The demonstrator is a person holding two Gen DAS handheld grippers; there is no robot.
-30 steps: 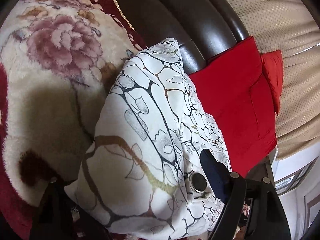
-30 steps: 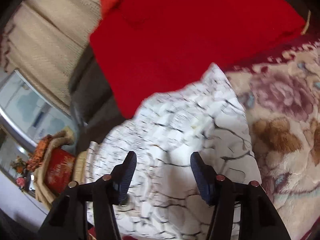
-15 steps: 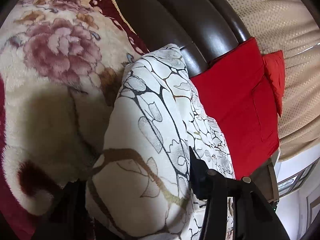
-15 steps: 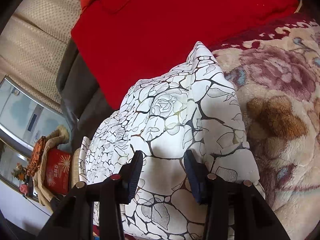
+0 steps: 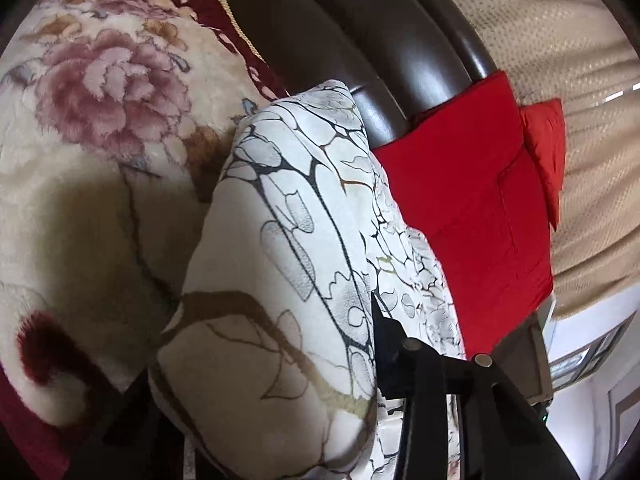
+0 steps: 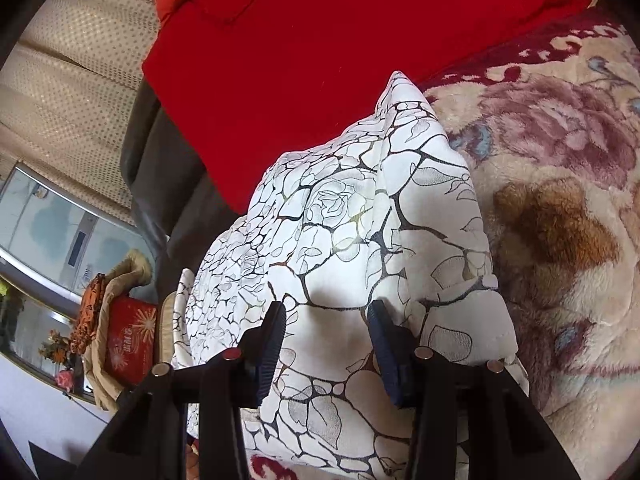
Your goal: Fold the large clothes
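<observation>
Left gripper (image 5: 264, 364) has just squeezed in on a thick fold of the white patterned jacket (image 5: 288, 264), pads pressing it; right gripper (image 6: 326, 344) has been closing too and pinches a bunch of the same jacket (image 6: 360, 216); beyond lies a red pillow (image 6: 320, 40), flowered blanket (image 6: 560, 200) alongside.

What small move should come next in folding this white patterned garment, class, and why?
Probably lift both grippers together a little. The left gripper and right gripper have just been closing, and each now pinches a bulge of the white patterned garment, which lies bunched on the floral blanket. Raising it should let the fabric hang free, so a fold can be laid.
</observation>
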